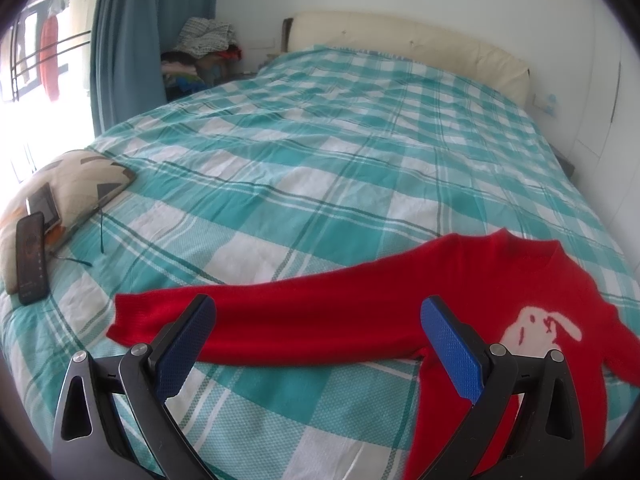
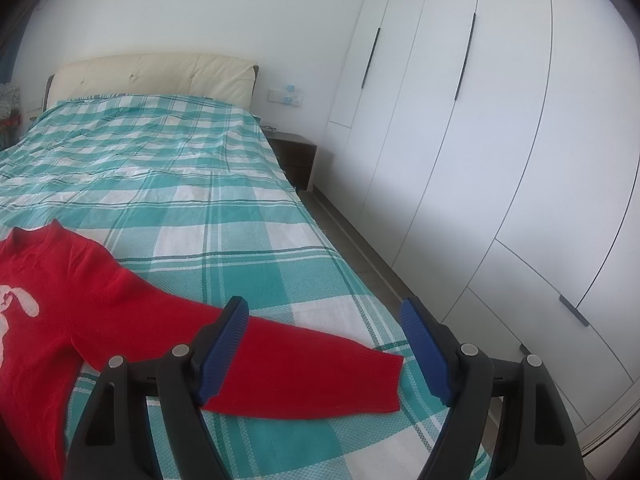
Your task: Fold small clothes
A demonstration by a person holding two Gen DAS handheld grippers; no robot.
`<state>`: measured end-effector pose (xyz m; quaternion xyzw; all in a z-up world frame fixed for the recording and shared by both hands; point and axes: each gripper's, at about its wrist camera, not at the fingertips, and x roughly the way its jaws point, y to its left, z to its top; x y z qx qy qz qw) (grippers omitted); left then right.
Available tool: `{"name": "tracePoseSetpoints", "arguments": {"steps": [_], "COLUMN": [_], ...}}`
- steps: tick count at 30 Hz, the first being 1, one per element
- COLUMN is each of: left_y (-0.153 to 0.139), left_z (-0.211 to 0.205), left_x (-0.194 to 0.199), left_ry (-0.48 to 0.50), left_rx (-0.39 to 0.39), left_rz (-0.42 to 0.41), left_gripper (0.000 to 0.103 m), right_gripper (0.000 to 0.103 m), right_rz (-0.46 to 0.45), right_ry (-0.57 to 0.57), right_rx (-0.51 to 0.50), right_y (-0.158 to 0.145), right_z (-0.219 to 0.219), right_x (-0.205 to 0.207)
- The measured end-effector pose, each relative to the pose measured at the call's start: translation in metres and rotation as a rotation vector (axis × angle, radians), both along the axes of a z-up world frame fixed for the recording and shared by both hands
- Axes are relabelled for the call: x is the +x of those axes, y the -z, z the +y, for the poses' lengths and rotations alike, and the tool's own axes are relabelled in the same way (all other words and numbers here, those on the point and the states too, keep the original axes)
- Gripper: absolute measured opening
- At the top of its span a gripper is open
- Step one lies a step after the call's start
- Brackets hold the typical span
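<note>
A small red sweater (image 1: pixel 500 292) with a white rabbit print lies flat, face up, on the teal checked bedspread (image 1: pixel 300 152), both sleeves spread out. My left gripper (image 1: pixel 318 312) is open and empty, hovering above the left sleeve (image 1: pixel 260 316). In the right wrist view the sweater (image 2: pixel 60 308) lies at the lower left. My right gripper (image 2: pixel 324 316) is open and empty, hovering above the right sleeve (image 2: pixel 312 372) near its cuff.
A patterned pillow (image 1: pixel 60 188) with a phone (image 1: pixel 31 258) and a second device lies at the bed's left edge. The cream headboard (image 1: pixel 408 44) is at the far end. White wardrobes (image 2: pixel 500 140) and a nightstand (image 2: pixel 294 156) flank the bed's right edge. Curtain and clothes pile at the far left.
</note>
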<state>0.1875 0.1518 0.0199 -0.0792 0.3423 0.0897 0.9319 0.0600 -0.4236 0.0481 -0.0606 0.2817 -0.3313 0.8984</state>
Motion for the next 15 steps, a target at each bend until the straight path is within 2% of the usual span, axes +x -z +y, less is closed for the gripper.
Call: {"name": "tracePoseSetpoints", "arguments": {"steps": [15], "left_y": [-0.0004], "left_z": [-0.0005], "left_x": [0.0005], "left_ry": [0.001], "left_rx": [0.003], "left_rz": [0.001], "left_gripper": [0.103], "right_gripper": [0.078], "right_rz": [-0.001], "right_ry": [-0.001], "right_rx": [-0.003], "right_y": [0.0000], "right_z": [-0.0003], "right_x": [-0.0005]}}
